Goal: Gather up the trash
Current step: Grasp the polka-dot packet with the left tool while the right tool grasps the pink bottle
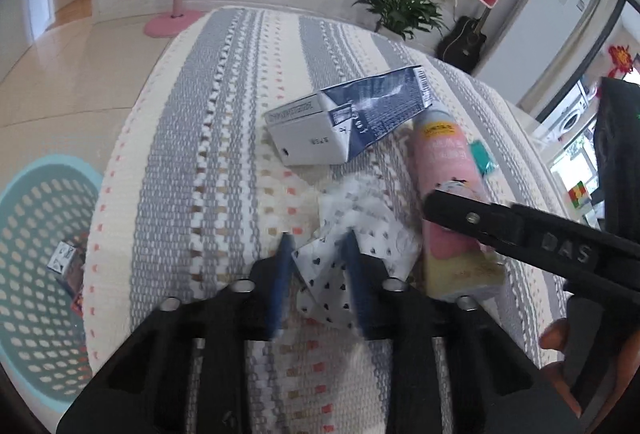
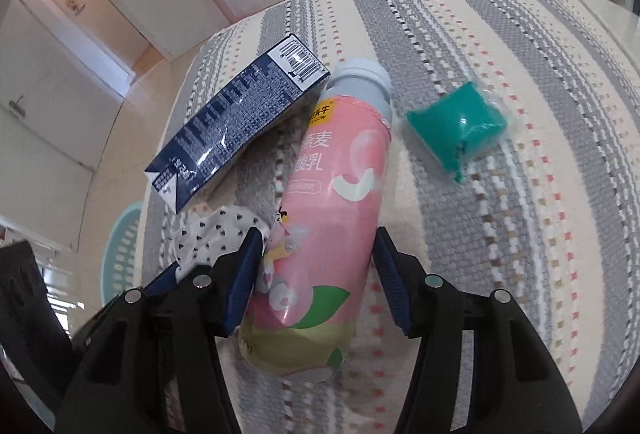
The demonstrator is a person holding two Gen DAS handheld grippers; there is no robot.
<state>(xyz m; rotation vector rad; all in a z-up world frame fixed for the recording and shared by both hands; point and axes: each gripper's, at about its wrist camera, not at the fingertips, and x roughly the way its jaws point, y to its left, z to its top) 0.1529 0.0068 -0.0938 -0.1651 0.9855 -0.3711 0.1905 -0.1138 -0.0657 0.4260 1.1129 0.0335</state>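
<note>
Crumpled tissue (image 1: 356, 258) is being pinched in my narrowed left gripper (image 1: 318, 240), while my half-open right gripper (image 2: 318, 238) is straddling the pink bottle (image 2: 320, 218), needing a square squeeze before lifting.

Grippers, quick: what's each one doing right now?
Left gripper: shut on the crumpled dotted paper.
Right gripper: jaws around the pink bottle; grip cannot be told.

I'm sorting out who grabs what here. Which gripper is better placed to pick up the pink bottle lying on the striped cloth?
The right gripper. Its fingers already straddle the pink bottle's body. The left gripper is busy around the crumpled dotted paper beside the bottle.
</note>
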